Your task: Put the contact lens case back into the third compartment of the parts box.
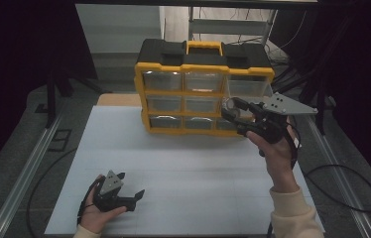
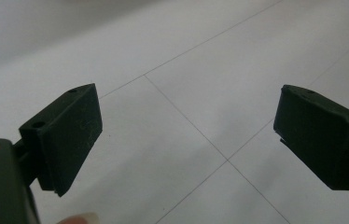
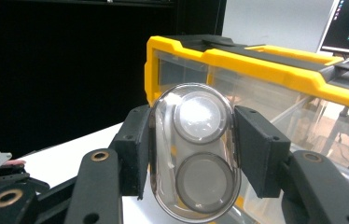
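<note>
High view: a yellow-and-black drawer cabinet [image 1: 203, 87] stands at the far edge of the white worktop [image 1: 183, 163], its top right drawer [image 1: 248, 88] pulled out. The right gripper [image 1: 230, 113] hangs in front of that side, its jaws closed on a small clear case [image 1: 231, 104]. The left gripper [image 1: 130, 191] rests near the worktop's near left corner, jaws spread wide and empty.

Left gripper view: both pads [image 2: 72, 135] stand far apart over bare worktop.

Right gripper view: the case [image 3: 193, 149] sits upright between the pads [image 3: 135, 149], gripped across its narrow sides. It looks like light, stiff, glossy plastic, likely slippery, so the flat sides are the sensible hold. What the two round pockets contain is hard to make out, and the drawers' contents are blurred.
</note>
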{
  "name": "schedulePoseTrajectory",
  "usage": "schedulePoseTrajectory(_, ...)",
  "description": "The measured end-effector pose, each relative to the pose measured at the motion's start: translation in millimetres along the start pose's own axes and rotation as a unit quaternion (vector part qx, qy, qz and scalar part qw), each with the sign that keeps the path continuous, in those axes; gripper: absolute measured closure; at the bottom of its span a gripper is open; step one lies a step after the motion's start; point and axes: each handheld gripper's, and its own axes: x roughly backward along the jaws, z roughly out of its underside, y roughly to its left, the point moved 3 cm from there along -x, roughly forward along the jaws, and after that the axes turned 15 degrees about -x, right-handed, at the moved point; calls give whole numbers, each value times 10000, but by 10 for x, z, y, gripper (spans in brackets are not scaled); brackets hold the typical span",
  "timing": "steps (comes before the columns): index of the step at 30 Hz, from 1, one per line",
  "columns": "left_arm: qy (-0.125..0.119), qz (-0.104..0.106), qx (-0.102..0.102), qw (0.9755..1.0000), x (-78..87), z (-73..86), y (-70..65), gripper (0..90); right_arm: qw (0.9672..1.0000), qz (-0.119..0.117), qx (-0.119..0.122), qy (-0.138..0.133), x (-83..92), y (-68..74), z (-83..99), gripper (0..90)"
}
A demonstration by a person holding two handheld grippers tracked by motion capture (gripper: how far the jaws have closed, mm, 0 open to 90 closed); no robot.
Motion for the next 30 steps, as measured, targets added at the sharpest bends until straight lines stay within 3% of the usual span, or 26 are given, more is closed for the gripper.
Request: schedulePoseTrajectory(30, 7, 40, -23, 10000, -8, -5, -13, 84, 9993, 355, 75, -91, 4, -112, -265, 489)
